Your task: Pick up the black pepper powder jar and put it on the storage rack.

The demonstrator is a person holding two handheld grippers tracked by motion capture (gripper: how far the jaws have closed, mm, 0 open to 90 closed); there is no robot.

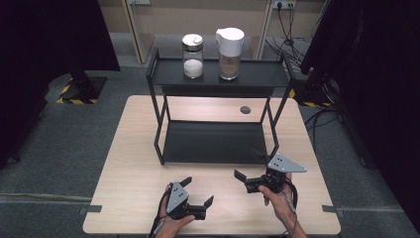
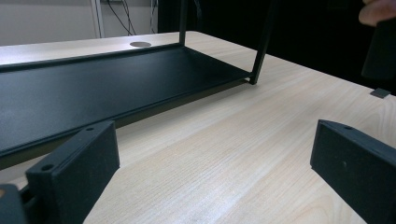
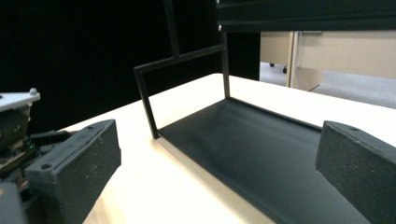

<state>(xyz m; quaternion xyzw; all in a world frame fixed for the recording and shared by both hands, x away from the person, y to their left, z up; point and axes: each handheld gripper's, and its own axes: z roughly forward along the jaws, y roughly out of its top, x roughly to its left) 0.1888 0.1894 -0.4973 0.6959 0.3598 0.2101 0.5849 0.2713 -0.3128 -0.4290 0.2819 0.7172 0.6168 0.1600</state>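
Note:
A black two-tier rack (image 1: 171, 74) stands on the light wooden table (image 1: 133, 173). On its top shelf are a glass jar with a silver lid (image 1: 192, 55) and a taller jar with a white lid (image 1: 229, 47). The lower shelf (image 1: 213, 141) is bare. My left gripper (image 1: 197, 191) hovers open near the table's front edge, in front of the rack. In the left gripper view the left gripper (image 2: 215, 163) has nothing between its jaws. My right gripper (image 1: 250, 164) is open by the rack's front right leg. In its own view the right gripper (image 3: 217, 163) faces the lower shelf (image 3: 261, 140).
A round grommet hole (image 1: 245, 109) sits in the table behind the rack. Dark curtains and stands flank the table on both sides. In the right gripper view, part of the left gripper's body (image 3: 14, 121) shows at the left edge. Cables lie on the floor at back right (image 1: 292, 44).

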